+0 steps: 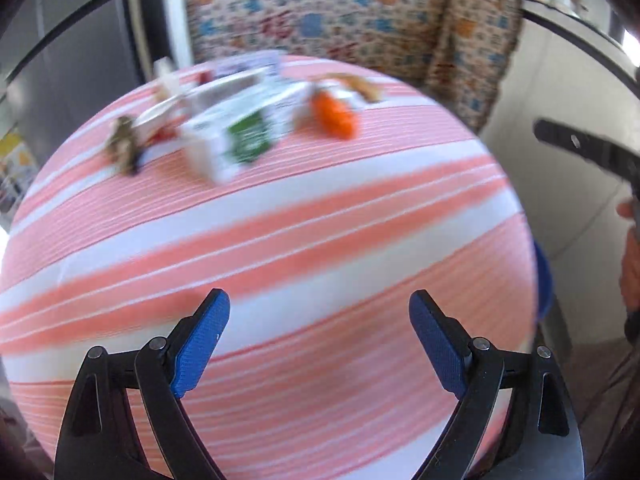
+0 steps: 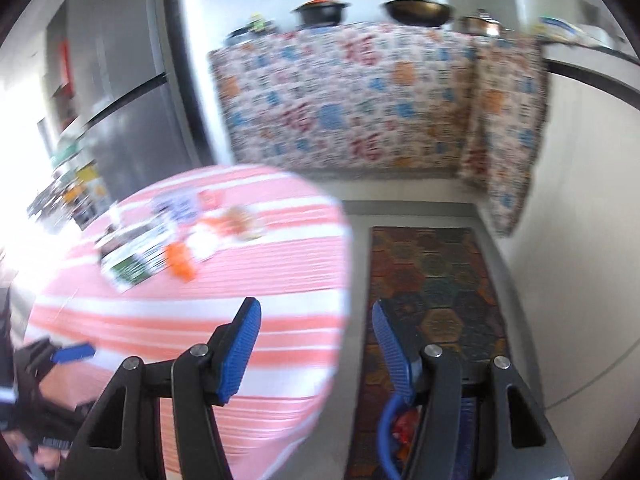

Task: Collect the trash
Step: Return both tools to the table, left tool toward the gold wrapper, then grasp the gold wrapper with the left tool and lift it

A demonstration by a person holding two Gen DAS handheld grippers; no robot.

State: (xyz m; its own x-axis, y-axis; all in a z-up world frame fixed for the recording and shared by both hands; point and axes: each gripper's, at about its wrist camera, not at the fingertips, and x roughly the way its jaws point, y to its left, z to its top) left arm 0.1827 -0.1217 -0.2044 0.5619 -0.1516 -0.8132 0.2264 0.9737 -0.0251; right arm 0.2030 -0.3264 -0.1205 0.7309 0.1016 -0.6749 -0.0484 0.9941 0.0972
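- The left gripper [image 1: 319, 334] hangs over the near, bare part of the striped bench [image 1: 280, 240], its fingers [image 1: 202, 340] spread wide with nothing between them.
- The trash sits in a cluster at the far side of the bench: a white-and-green carton [image 1: 236, 136], an orange wrapper [image 1: 334, 116], a brown crumpled scrap [image 1: 124, 146] and other pieces too blurred to name.
- The right gripper [image 2: 316, 344] hovers off the bench edge over a patterned rug [image 2: 432, 280], fingers [image 2: 240, 348] half spread and holding nothing. A blue-rimmed container [image 2: 386, 420] shows below it, likely the bin.
- I judge the step to be a reach for 1 piece: slow down, pick a piece at the cluster's edge such as the wrapper, and straddle it before closing.
- Keep clear of the carton's neighbours.
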